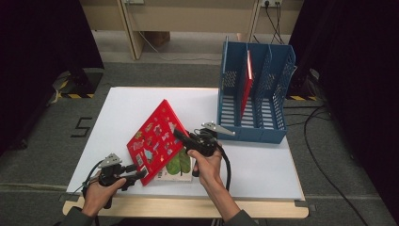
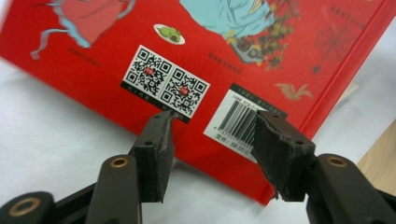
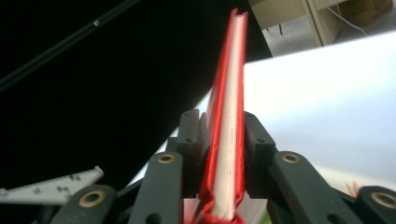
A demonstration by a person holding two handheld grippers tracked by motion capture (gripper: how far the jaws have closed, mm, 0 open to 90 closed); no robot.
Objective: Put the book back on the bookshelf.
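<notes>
Right gripper (image 1: 181, 136) is clamping the page edge of the red book (image 1: 155, 140), tilting it above a green-covered book (image 1: 180, 165) lying on the white table (image 1: 263, 165). Left gripper (image 1: 139, 175) is waiting with jaws apart at the red book's lower corner. Behind them, a blue file rack (image 1: 254, 89) is holding another red book (image 1: 247, 80) upright in a middle slot.

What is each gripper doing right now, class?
Left gripper: open, jaws apart just in front of the red book's lower edge.
Right gripper: closed on the red book's page edge.
</notes>
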